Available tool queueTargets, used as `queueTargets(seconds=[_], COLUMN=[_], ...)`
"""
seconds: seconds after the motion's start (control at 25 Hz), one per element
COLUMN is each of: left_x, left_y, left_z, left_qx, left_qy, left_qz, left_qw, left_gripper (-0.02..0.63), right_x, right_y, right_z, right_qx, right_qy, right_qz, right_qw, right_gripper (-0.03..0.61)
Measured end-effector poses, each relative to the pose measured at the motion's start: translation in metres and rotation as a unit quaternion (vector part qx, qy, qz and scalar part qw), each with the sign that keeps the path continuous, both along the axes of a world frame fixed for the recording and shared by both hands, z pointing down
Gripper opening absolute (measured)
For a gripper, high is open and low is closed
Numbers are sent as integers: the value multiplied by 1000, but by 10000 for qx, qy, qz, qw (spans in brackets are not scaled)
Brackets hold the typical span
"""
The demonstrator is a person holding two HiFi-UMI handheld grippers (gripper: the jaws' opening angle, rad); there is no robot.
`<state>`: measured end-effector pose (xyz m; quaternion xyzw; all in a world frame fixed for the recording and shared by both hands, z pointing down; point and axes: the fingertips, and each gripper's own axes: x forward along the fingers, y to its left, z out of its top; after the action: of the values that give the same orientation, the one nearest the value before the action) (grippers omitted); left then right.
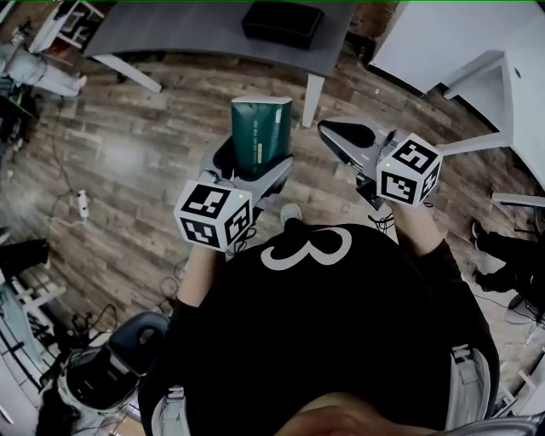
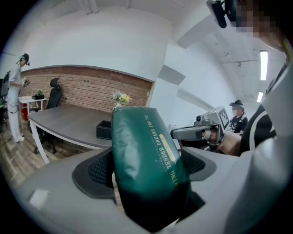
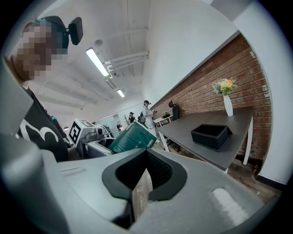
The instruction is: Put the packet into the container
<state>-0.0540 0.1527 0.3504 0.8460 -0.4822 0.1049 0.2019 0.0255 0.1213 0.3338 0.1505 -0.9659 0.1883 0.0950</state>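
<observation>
One green packet [image 1: 261, 128], seemingly upright, sits pinched lengthwise in the left hand-held gripper [image 1: 254, 166].

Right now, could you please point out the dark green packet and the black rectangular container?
Dark green packet [image 2: 139, 157]: left gripper view, broad front face.
Black rectangular container [image 3: 208, 139]: right gripper view, near side wall.

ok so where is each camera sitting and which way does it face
Head view: on the person's head, facing steeply down at the left gripper holding the green packet, the right gripper and the wood floor; own chest and forearms show.
Left gripper view: on the left gripper, facing along its jaws, shut on the packet, towards the grey table; the person's torso shows at right.
Right gripper view: on the right gripper, along its shut, empty jaws; torso at left.
Shared: all three show the packet and the black container.
</observation>
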Motion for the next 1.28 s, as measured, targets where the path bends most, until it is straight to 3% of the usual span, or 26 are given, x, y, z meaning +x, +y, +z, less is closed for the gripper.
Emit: queueTargets(seconds=[0.44,0.72,1.08,1.28], left_x=[-30,-36,-55,-48], left_y=[-54,-99,-210,-269], left_z=[-3,20,28,19], left_qx=[109,-104,-364,-289], left_qy=[-15,-28,1,-90], left_qz=[75,124,185,429], left_qw=[9999,9999,9992,9986], left_gripper=[471,471,471,471], right_x=[-20,-23,-26,-21], right_y=[-43,-94,-205,-262], right_z=[-2,14,20,9], right_qx=[36,-170,-415,-526], right_qy=[-274,-351,-458,-657], right_qz=[266,387,677,775], right_qw=[9993,9985,9958,9934], right_gripper=[2,2,2,2])
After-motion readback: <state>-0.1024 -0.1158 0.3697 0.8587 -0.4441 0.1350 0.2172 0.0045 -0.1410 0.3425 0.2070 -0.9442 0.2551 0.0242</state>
